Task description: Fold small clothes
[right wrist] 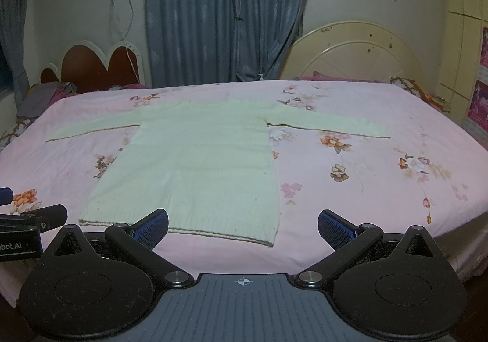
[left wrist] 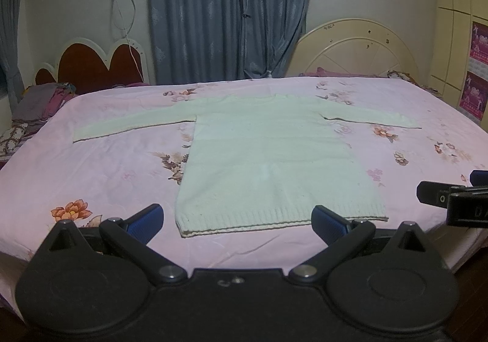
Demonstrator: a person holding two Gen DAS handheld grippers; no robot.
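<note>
**Sweater laid flat, both grippers spread wide at the hem**

Sweater sits dead centre on the bed, pale cream knit, spread out flat on the pink floral sheet. Both sleeves are stretched straight out to either side, the neckline points toward the far wall, and the ribbed hem lies nearest the cameras. No fold in it yet, it lies in one flat layer.

Down at the near edge we have the left gripper, jaws released and wide apart, blue pads facing each other across the hem. Its fingers hold nothing; whether the tips touch the sheet I cannot tell. The hem's left corner sits just inside the left pad.

Over to the right gripper, same story: jaws spread wide, nothing between them but sheet and the sweater's right hem corner. From the right wrist view, the left pad overlaps the hem edge in the picture, contact not clear.

Each gripper peeks into the other's view at the frame edge, so the two sit side by side along the bed's near edge.

Behind the bed, blue curtains hang closed, a heart-shaped headboard stands on the left and a round cream headboard on the right.
</note>
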